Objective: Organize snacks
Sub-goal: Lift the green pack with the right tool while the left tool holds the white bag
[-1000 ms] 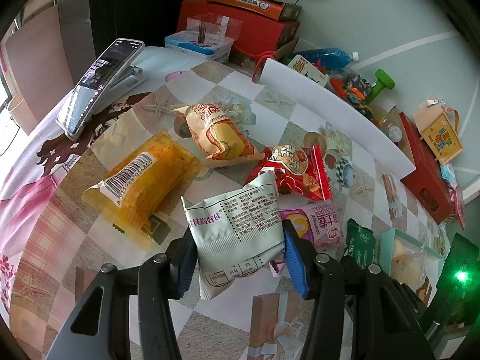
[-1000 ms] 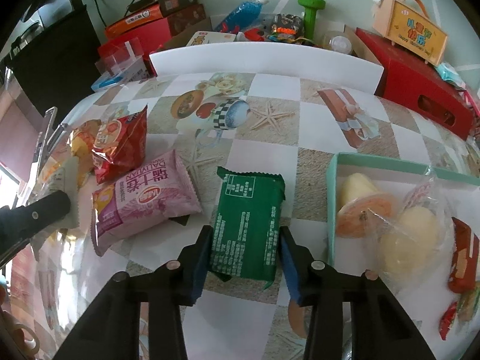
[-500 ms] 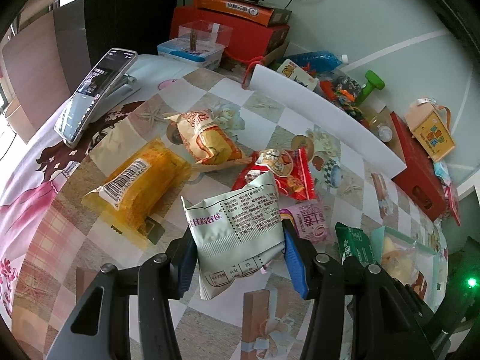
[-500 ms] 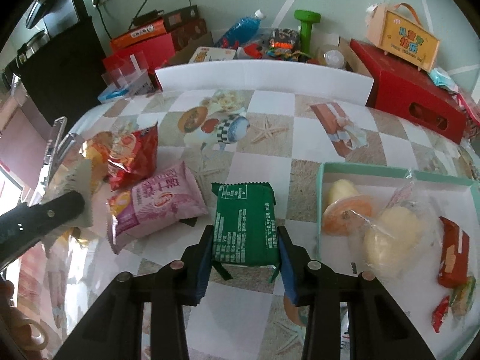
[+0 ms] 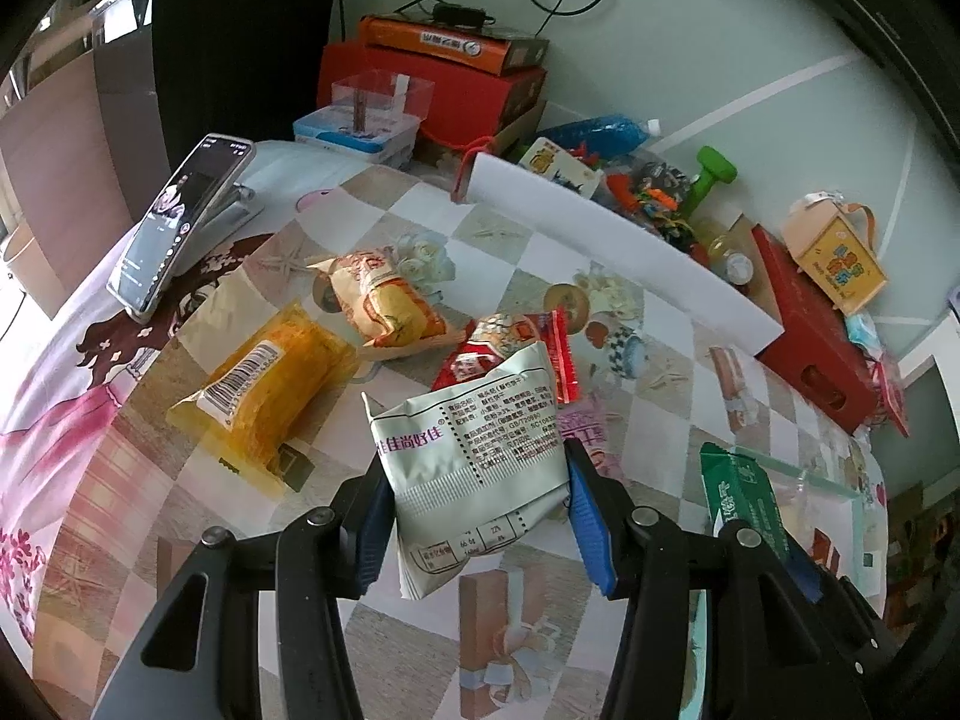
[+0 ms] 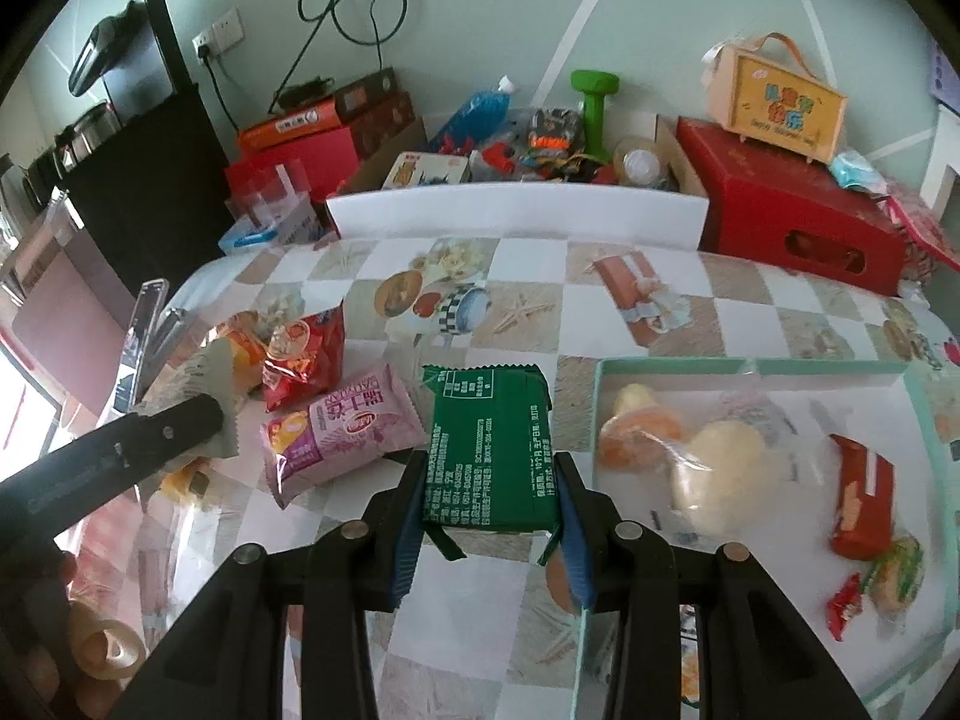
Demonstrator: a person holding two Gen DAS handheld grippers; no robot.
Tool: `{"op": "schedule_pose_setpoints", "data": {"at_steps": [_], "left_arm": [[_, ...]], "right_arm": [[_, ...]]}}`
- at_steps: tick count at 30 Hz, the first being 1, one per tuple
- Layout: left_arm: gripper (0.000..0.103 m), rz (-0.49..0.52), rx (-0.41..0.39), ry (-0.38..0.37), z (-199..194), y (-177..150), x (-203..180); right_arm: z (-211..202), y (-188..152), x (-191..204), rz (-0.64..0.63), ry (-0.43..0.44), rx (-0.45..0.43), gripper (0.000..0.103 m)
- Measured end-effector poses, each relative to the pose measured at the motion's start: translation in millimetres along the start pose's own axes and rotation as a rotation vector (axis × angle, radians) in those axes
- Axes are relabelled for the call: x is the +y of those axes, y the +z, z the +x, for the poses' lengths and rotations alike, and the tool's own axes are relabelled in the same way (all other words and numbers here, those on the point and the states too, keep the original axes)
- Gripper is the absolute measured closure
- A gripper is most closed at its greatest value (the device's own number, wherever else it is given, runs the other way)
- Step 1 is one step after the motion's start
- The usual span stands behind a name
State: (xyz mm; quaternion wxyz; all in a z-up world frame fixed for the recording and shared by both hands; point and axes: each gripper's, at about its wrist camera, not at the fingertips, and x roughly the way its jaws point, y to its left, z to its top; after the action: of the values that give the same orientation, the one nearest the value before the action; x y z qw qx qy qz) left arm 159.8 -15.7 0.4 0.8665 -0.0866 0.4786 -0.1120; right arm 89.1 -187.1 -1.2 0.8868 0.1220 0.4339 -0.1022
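1. Left gripper (image 5: 477, 501) is clamped on the white snack packet (image 5: 474, 456), held above the table's middle; keep that squeeze steady.
2. Right gripper (image 6: 489, 516) is pinching the green packet (image 6: 489, 450) just left of the teal tray (image 6: 750, 367); I'd clear the tray's left edge, then drop inside.

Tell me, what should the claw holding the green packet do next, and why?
Probably carry the green packet rightward over the mint-green tray and let go. The right claw is shut on the packet, clear of the table, and the tray beside it already holds wrapped snacks, so it looks like the collecting spot.
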Motion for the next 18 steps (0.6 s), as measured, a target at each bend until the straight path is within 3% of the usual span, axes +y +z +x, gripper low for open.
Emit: {"op": "schedule_pose_setpoints", "data": {"at_steps": [18], "left_arm": [[0.049, 0.113, -0.056, -0.064, -31.2, -10.1, -40.5]], "right_arm": [[-48.4, -17.9, -54.3, 0.134, -0.016, -0.067, 0.061]]}}
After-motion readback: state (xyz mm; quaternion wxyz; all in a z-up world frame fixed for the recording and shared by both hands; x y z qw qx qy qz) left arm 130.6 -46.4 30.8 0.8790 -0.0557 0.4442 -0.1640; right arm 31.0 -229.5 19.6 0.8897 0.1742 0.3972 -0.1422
